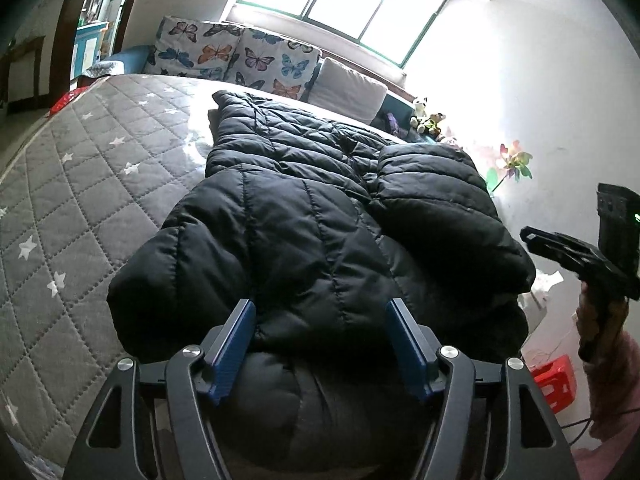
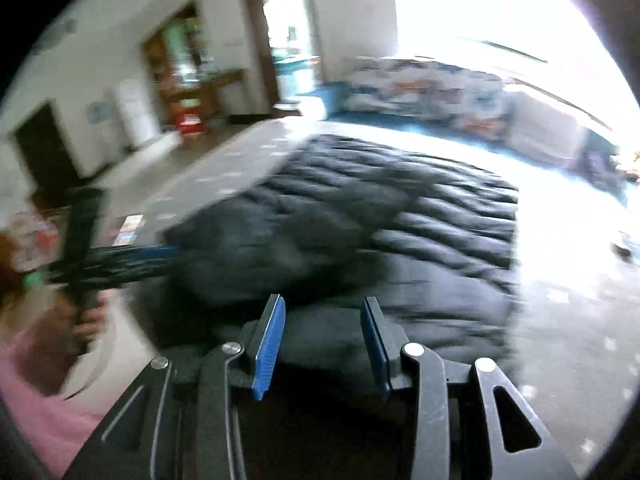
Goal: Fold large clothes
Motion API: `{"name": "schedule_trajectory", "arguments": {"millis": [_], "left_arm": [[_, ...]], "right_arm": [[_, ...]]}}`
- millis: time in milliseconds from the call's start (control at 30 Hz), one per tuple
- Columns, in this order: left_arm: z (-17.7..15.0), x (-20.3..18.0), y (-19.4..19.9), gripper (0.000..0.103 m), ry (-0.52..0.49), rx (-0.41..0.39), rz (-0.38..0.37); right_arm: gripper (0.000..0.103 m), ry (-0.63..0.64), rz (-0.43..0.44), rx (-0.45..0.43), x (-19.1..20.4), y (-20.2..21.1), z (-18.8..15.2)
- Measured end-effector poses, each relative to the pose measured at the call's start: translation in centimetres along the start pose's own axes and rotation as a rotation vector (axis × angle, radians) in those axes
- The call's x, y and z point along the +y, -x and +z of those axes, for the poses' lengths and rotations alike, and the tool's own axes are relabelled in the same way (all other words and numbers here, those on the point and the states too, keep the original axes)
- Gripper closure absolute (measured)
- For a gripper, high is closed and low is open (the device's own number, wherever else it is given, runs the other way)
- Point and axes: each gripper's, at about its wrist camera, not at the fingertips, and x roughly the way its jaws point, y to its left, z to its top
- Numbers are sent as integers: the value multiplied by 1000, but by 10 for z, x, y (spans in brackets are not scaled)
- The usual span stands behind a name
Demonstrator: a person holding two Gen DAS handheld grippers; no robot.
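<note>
A black quilted puffer jacket lies on the bed, its near part folded over into a thick bundle. My left gripper is open, its blue pads either side of the jacket's near edge, holding nothing. My right gripper is open and empty just above the jacket's near end; its view is blurred by motion. The right gripper also shows in the left wrist view at the far right, beside the bed. The left gripper shows blurred in the right wrist view at the left.
The bed has a grey quilted cover with white stars. Butterfly-print pillows and a grey cushion line the head under a bright window. Soft toys and a pinwheel sit by the wall. A red stool stands below right.
</note>
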Motion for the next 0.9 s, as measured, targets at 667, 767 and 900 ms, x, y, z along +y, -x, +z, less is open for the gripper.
{"name": "schedule_trajectory", "arguments": {"millis": [667,767,900], "left_arm": [[-7,15,37,32,104,-42,-37],[-5,14,42,32,101,-47,-28],[3,6,54,32,78,-76,0]], "right_arm": [[60,221,198,46,117,-65,24],[60,247,188,63,126,-70,18],[60,235,212,44,122,-56,19]]}}
